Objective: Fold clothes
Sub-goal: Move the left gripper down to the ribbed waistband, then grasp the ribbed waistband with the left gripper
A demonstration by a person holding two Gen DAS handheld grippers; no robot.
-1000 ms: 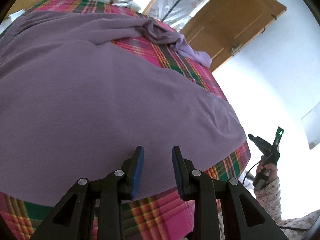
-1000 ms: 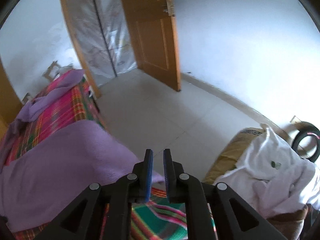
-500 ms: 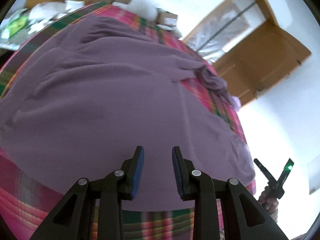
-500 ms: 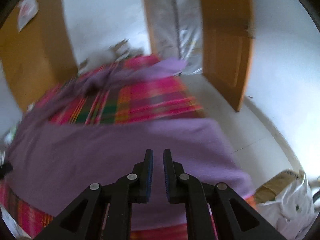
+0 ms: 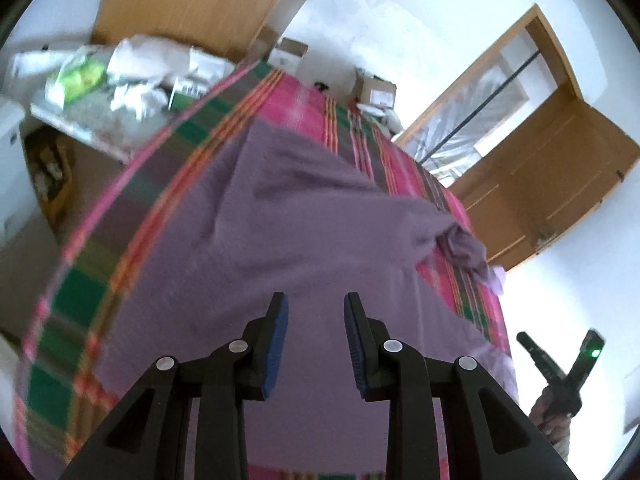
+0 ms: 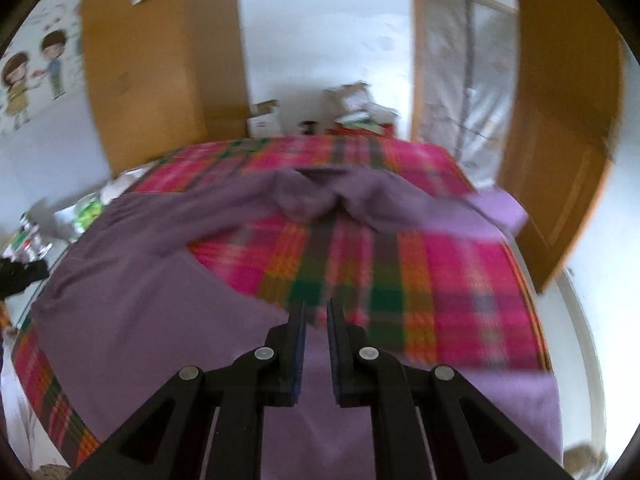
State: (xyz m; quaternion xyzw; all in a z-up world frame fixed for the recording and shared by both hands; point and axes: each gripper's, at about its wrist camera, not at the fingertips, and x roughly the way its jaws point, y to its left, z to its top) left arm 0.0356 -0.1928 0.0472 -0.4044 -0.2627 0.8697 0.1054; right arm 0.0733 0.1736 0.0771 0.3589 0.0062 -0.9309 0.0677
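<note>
A purple garment (image 5: pixel 280 220) lies spread over the pink and green plaid bed cover (image 5: pixel 304 108). One sleeve is bunched up (image 5: pixel 464 244) toward the far right edge. My left gripper (image 5: pixel 316 300) hovers over the near part of the cloth, open, with nothing between its blue pads. A hand holds my right gripper (image 5: pixel 560 364) off the bed's right side. In the right wrist view the garment (image 6: pixel 140 300) fills the left and the bottom, and the sleeves meet at the far middle (image 6: pixel 316 196). My right gripper (image 6: pixel 316 304) is nearly shut, a thin gap, holding nothing.
A side table piled with bags and papers (image 5: pixel 120 72) stands left of the bed. Cardboard boxes (image 5: pixel 376 90) sit beyond the bed's far end. A wooden door (image 5: pixel 560 184) stands ajar on the right, and a wooden wardrobe (image 6: pixel 160 60) at the back left.
The right view swung from the floor and a white pile round onto the bed. The left view tilted up along the bed toward its far end. Neither gripper's opening changed.
</note>
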